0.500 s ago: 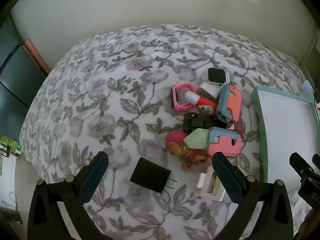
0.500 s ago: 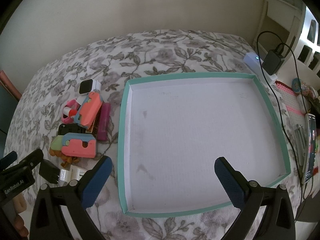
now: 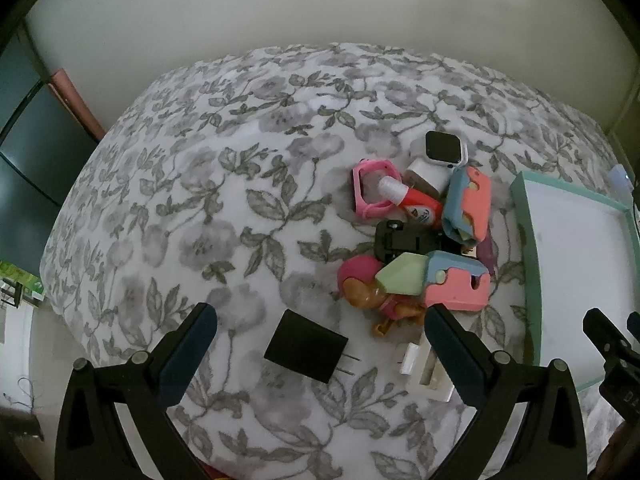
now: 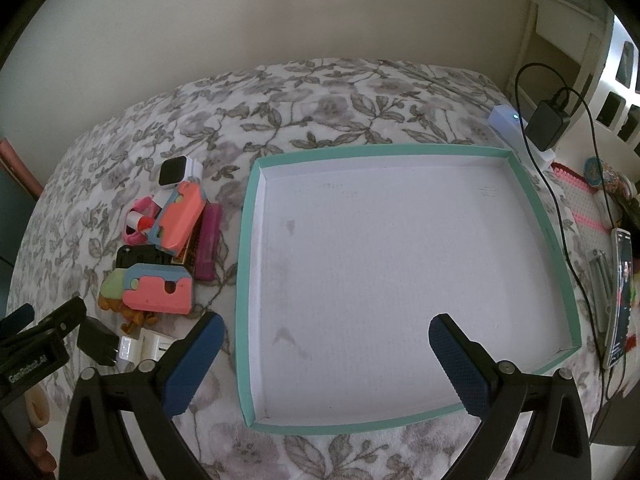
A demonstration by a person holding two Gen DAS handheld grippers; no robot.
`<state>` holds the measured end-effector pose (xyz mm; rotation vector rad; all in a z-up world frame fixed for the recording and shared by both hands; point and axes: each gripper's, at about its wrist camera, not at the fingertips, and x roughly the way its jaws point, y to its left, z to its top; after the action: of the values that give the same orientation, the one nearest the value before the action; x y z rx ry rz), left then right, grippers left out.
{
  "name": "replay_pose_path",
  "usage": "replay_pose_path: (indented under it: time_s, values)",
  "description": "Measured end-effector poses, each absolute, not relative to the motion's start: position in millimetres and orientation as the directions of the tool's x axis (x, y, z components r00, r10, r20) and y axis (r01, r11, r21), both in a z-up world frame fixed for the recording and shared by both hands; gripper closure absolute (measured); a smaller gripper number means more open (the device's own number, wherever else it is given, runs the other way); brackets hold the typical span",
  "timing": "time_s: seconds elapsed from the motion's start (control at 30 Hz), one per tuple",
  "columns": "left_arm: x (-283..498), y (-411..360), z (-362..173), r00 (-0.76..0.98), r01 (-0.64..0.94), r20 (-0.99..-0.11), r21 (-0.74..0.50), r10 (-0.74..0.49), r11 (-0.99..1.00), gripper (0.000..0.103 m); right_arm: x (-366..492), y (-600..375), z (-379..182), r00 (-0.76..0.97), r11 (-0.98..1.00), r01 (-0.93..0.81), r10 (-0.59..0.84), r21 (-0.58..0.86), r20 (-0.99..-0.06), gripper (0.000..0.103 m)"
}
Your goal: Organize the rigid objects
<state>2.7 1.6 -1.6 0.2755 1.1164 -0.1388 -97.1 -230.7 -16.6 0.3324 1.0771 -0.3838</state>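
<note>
A pile of small rigid objects lies on the floral bedspread: a black wall charger (image 3: 306,346), a white adapter (image 3: 424,372), a pink-blue toy block (image 3: 456,284), a brown dog figurine (image 3: 372,300), a pink watch band (image 3: 370,190), a smartwatch (image 3: 444,147). My left gripper (image 3: 320,344) is open, its fingers on either side of the black charger and above it. A white tray with a teal rim (image 4: 244,280) stands to the right of the pile, with nothing in it. My right gripper (image 4: 326,344) is open and empty over the tray's near left part.
The same pile shows in the right wrist view, with a purple stick (image 4: 208,246) beside the tray. A black power brick (image 4: 546,124) with cables, a white hub (image 4: 506,118) and a phone (image 4: 620,292) lie past the tray's right side. A wall stands behind the bed.
Both grippers have shifted only slightly. All objects lie where they were.
</note>
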Motion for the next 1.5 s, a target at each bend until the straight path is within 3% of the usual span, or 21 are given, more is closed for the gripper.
replay_pose_path:
  time_s: [1.33, 1.5]
  values:
    - [4.1, 6.8, -5.1, 0.456, 0.22, -0.889, 0.16, 0.043, 0.962, 0.0, -93.2, -221.1, -21.8, 0.407, 0.887, 0.457, -0.149, 0.06, -0.901, 0.0]
    - [8.2, 22.8, 3.3, 0.487, 0.142, -0.87, 0.168, 0.079, 0.976, 0.0, -86.9, -205.2, -13.1, 0.463, 0.923, 0.379, -0.123, 0.071, -0.878, 0.0]
